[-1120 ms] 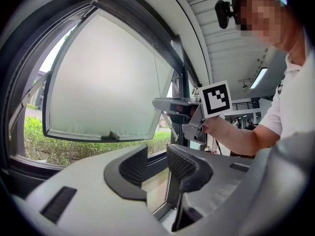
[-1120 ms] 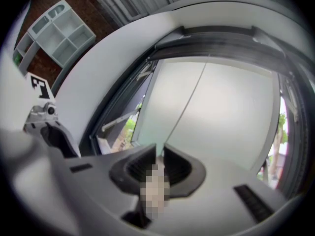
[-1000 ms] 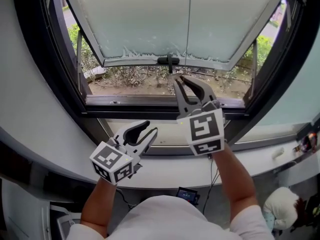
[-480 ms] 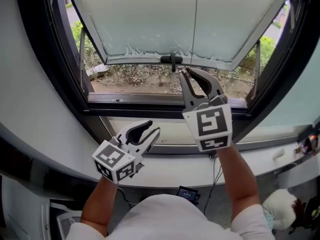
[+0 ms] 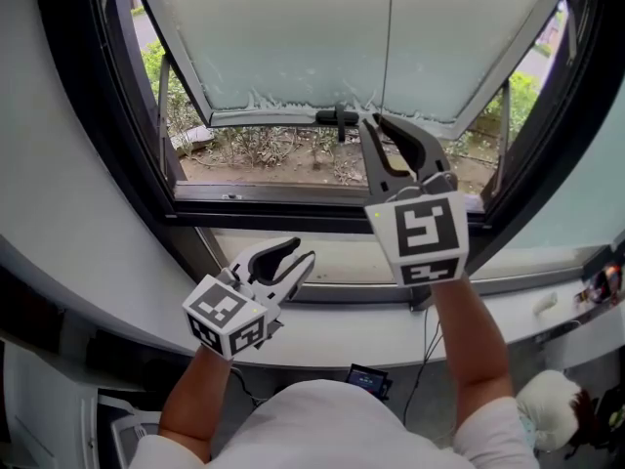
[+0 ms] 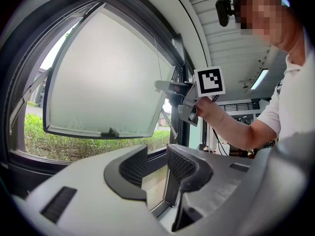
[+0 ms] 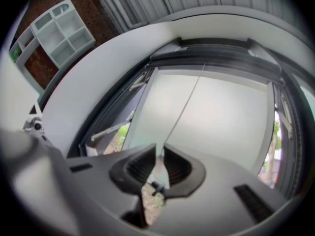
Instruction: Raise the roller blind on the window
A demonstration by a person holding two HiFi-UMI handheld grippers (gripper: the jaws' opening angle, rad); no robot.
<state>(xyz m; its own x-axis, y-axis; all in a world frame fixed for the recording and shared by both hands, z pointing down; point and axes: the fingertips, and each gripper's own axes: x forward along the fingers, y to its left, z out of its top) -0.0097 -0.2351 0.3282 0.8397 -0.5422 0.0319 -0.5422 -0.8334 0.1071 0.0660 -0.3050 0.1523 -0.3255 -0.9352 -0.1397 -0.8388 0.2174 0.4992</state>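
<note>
Arm (image 5: 469,330) outstretched, hand-held gripper (image 5: 376,127) on blind (image 5: 293,37)

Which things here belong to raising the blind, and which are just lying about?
Job in hand: right gripper, shut on the blind's pull cord.
Just about: left gripper, open and empty; small screen device; white bundle.

Pale fabric roller blind (image 5: 293,37) fills 12 o'clock; its grey bottom rail (image 5: 264,118) runs across centre. Right gripper (image 5: 376,123) at 1 o'clock, jaws on rail, just R of black handle (image 5: 337,117). Left gripper (image 5: 298,252) at 7, over white sill (image 5: 322,335), well below blind. Green shrubs (image 5: 264,149) behind, beneath rail.
</note>
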